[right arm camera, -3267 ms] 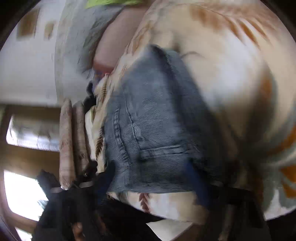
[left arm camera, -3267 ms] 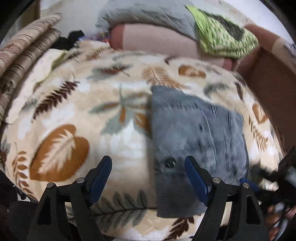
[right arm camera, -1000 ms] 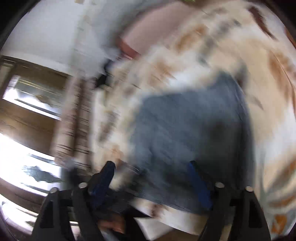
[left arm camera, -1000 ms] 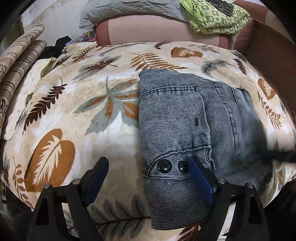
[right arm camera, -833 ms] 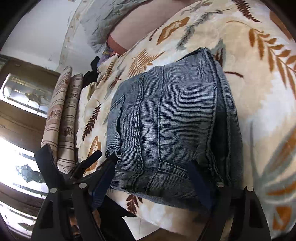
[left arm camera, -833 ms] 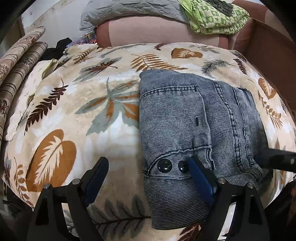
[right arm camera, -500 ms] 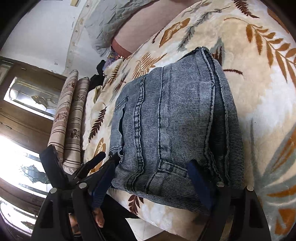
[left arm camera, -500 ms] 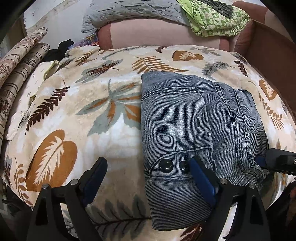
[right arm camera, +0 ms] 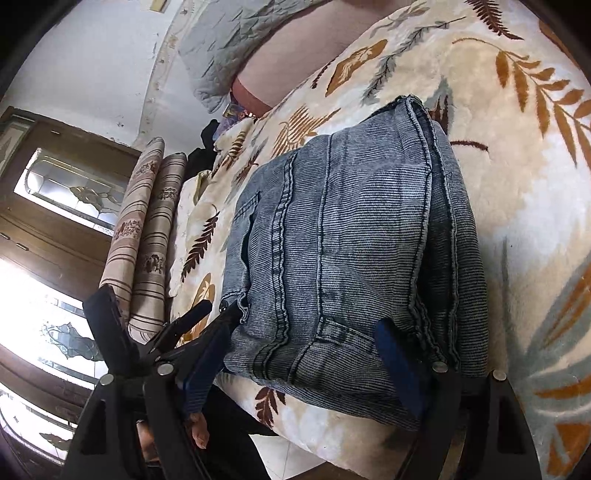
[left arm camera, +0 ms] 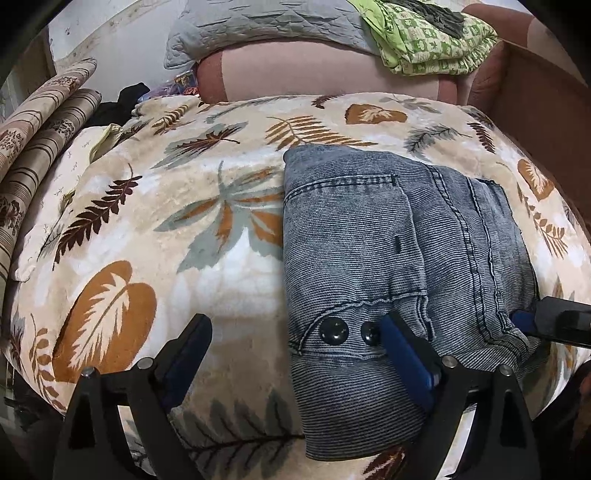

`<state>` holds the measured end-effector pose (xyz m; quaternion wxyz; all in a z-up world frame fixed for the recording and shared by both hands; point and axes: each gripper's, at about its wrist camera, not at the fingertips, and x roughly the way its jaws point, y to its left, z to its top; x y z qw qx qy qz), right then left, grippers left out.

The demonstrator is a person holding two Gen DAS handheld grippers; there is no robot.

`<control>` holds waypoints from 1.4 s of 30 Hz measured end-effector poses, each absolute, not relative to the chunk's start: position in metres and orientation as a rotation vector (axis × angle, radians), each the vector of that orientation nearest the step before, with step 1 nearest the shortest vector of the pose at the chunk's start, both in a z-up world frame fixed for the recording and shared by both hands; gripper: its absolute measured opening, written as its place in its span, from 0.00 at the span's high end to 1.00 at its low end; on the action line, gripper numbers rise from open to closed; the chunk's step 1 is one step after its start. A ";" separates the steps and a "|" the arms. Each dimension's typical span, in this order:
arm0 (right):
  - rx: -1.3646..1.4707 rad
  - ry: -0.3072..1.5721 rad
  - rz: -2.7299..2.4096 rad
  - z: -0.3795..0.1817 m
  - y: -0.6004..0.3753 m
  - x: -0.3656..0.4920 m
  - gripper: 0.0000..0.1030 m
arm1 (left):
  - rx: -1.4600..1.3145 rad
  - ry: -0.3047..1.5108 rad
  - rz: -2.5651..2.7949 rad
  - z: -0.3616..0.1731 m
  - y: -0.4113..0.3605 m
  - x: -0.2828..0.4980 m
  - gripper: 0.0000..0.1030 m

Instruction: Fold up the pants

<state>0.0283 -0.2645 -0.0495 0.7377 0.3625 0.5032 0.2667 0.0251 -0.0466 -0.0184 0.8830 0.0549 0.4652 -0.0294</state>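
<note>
The grey-blue denim pants [left arm camera: 399,258] sit folded into a chunky bundle on the bed's cream leaf-print fleece blanket [left arm camera: 147,229], near its front edge. Left gripper [left arm camera: 295,354] and right gripper [right arm camera: 306,343] both have fingers spread wide, grasping nothing. Risk as I see it: a nudge could slide the bundle off the edge or spring the fold open (thick denim does that). Around it: pink bolster [left arm camera: 317,77], grey quilt [left arm camera: 266,26], striped curtain [right arm camera: 144,236]
</note>
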 end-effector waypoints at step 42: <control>0.744 1.111 0.420 -0.018 -0.308 0.035 0.18 | -0.120 0.927 -0.077 0.006 0.019 0.030 0.05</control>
